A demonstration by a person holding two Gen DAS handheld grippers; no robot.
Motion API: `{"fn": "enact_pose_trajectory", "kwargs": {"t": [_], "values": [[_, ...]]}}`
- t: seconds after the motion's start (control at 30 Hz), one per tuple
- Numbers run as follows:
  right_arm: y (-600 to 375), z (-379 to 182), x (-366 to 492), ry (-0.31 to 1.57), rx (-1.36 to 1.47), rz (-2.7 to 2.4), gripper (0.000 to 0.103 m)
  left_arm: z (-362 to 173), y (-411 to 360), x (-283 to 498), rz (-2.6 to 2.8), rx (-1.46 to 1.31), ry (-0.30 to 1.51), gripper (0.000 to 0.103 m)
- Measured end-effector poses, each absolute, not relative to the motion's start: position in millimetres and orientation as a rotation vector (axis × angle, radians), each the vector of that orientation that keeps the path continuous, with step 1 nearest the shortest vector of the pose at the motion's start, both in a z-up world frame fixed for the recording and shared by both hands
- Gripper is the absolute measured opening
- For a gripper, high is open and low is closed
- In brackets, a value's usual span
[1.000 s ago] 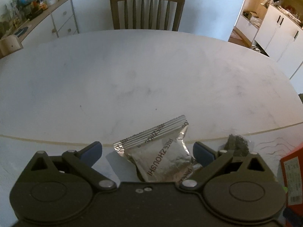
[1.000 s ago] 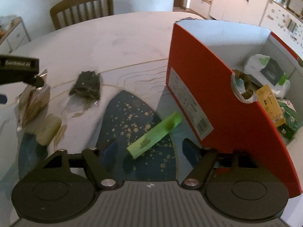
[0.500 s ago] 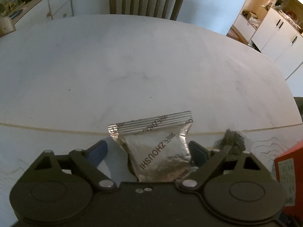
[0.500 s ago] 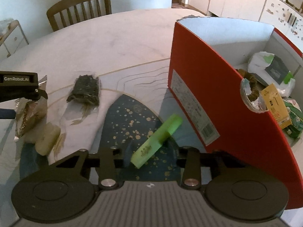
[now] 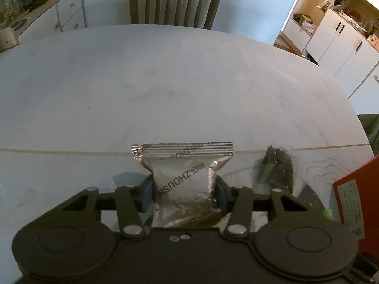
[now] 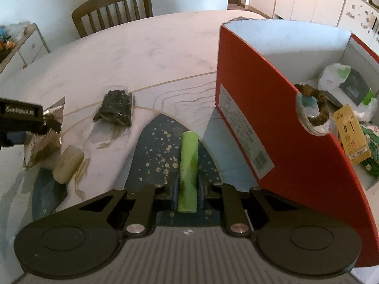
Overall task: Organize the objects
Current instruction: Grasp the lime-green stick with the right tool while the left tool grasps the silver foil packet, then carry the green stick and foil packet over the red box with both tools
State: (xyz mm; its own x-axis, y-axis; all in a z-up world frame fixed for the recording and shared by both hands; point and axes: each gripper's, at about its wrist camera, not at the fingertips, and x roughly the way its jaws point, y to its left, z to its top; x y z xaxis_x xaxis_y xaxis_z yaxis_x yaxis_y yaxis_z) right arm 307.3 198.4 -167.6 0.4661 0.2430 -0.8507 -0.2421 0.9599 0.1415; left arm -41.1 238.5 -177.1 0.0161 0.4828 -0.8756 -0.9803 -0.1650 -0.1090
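My left gripper (image 5: 182,190) is shut on a silver foil sachet (image 5: 183,177) with dark lettering, pinched at its sides. That sachet (image 6: 47,130) and the left gripper's body (image 6: 21,116) show at the left edge of the right wrist view. My right gripper (image 6: 187,189) is shut on a green stick pack (image 6: 188,165) that points straight ahead over the table. A red cardboard box (image 6: 272,142) stands open to the right of it, holding several packets. A dark packet (image 6: 117,105) and a pale yellowish bar (image 6: 68,164) lie on the table.
The round white marble table (image 5: 165,82) has a dark blue speckled inlay (image 6: 154,156). A wooden chair (image 5: 175,4) stands at the far side. The dark packet (image 5: 277,168) lies right of the left gripper, and the red box's corner (image 5: 355,201) is beyond it. White cabinets (image 5: 343,35) line the right.
Both grippers went from open to shut: the left one closed on the foil sachet, the right one on the green stick pack, which turned from slanted to straight ahead.
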Motion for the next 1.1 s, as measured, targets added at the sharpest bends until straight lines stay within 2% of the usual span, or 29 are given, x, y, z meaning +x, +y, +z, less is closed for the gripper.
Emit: {"fn": "enact_pose_trajectory", "kwargs": {"t": [0.53, 1.1], "values": [[160.7, -110.6, 290.4, 1.000, 0.111, 0.464, 0.015, -123.5, 184.3, -12.6, 1.481, -0.905, 0.659, 0.048], [87.8, -61.3, 285.2, 0.931, 0.180, 0.571, 0.015, -68.6, 143.6, 64.1, 1.399, -0.824, 0.623, 0.048]]}}
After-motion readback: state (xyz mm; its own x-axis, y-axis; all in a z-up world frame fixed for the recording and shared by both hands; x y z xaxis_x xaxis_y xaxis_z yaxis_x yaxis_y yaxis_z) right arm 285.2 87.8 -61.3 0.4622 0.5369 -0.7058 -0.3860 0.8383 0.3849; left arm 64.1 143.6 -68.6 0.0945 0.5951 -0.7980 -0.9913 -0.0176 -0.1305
